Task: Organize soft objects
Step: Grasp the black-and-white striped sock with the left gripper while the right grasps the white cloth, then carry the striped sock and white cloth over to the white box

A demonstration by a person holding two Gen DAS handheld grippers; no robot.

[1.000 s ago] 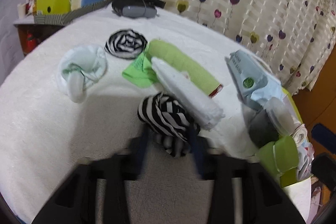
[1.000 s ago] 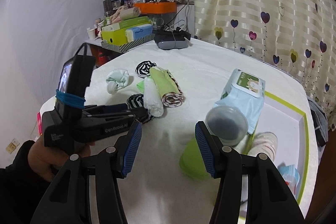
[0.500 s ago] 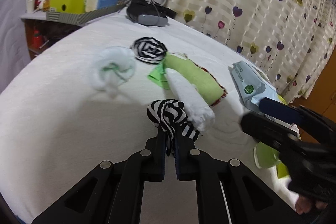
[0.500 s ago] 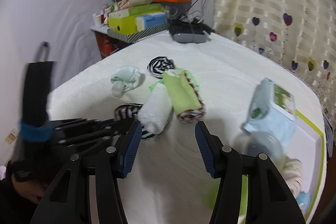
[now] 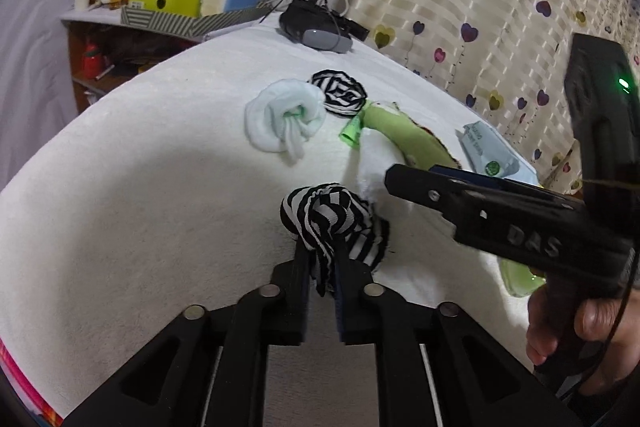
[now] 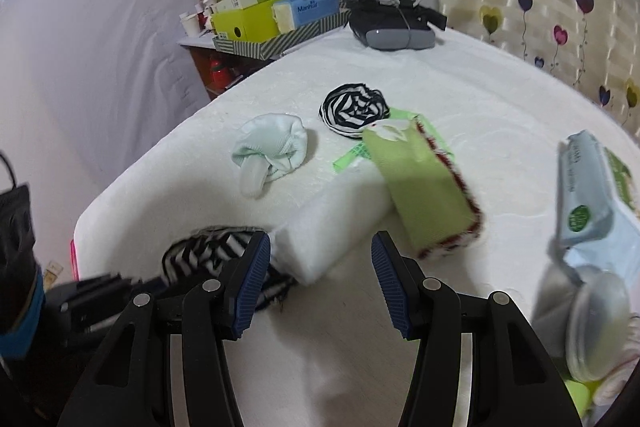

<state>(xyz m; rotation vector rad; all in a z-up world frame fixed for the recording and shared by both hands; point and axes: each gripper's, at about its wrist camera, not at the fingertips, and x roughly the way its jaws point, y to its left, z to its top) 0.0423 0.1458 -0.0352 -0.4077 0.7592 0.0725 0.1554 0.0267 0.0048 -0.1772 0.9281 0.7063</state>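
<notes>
Pinched low in the left wrist view, on the white cover (image 5: 140, 207): the striped sock bundle (image 5: 328, 223), its fabric between both pads of the left gripper (image 5: 324, 267), jaws narrow and opening. Seen from the right wrist only as blurred stripes at 9 o'clock of the right gripper (image 6: 320, 283). Released, that one: blue pads wide apart, the near end of the white rolled towel (image 6: 336, 227) just ahead between them; cannot tell whether the 9 o'clock pad touches it. Leaning on the towel at 2 o'clock, the green rolled cloth (image 6: 428, 195). Further at 11 o'clock the mint sock (image 6: 272, 147), at 12 o'clock a second striped bundle (image 6: 352, 107). Only in the right wrist view: a lidded jar (image 6: 596, 307) at 4 o'clock. Only in the left wrist view: the person's hand (image 5: 572, 327) gripping the right tool's handle
</notes>
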